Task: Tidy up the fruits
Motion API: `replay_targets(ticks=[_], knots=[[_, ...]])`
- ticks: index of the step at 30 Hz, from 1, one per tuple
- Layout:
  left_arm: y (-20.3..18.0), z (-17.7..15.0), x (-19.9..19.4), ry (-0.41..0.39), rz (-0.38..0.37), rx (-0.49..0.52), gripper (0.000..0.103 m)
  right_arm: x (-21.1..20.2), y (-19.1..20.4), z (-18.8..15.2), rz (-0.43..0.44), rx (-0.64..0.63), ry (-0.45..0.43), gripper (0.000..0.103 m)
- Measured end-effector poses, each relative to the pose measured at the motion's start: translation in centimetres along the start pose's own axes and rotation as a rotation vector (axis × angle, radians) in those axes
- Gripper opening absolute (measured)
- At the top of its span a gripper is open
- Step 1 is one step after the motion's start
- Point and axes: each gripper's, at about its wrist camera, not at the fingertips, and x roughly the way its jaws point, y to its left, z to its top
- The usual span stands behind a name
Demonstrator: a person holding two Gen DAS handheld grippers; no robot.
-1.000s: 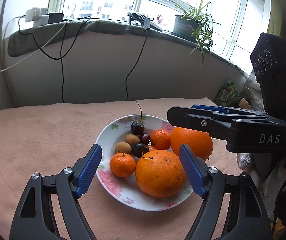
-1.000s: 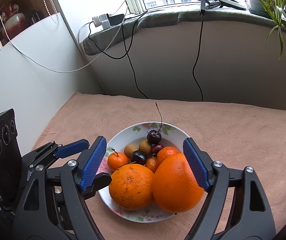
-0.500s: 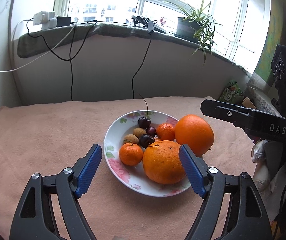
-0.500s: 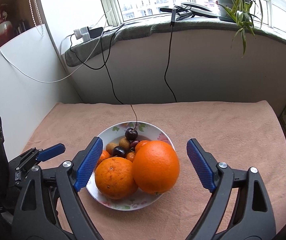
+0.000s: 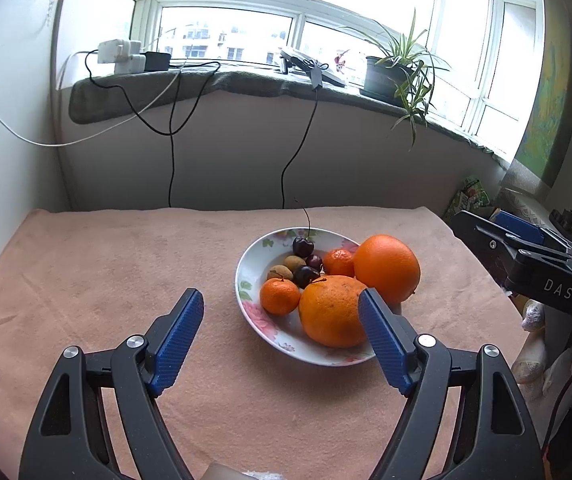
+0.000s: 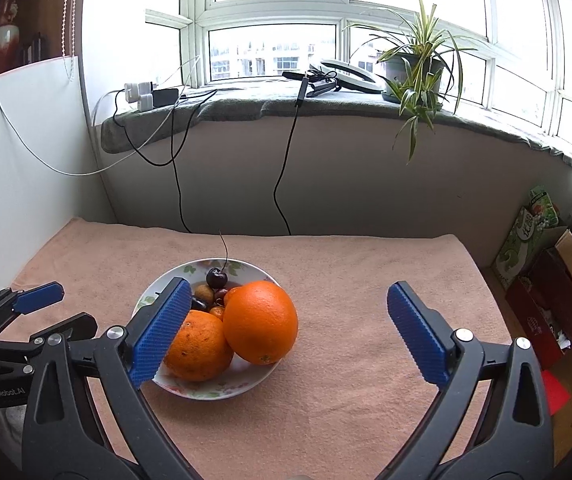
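Left wrist view: left claw [image 5: 280, 328] spread, empty, above the table [image 5: 106, 280]. Right claw [image 6: 286, 328] likewise spread, holding nothing. Bowl [image 5: 254, 272] sits toward the table's right edge, gathering all fruit; the large orange [image 5: 386, 267] leans on its rim, likely for lack of room.

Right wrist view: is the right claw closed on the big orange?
No, the right claw is open and holds nothing, and the big orange rests in the floral bowl against another orange.
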Motion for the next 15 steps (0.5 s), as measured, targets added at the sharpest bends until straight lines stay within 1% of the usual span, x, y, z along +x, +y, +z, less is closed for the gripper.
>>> replay_targets(ticks=[15], knots=[[-0.2,-0.6,-1.9,-0.013,0.026,-0.004,0.080,-1.2,-0.5,-0.9,0.014,0.016,0.003,0.100]])
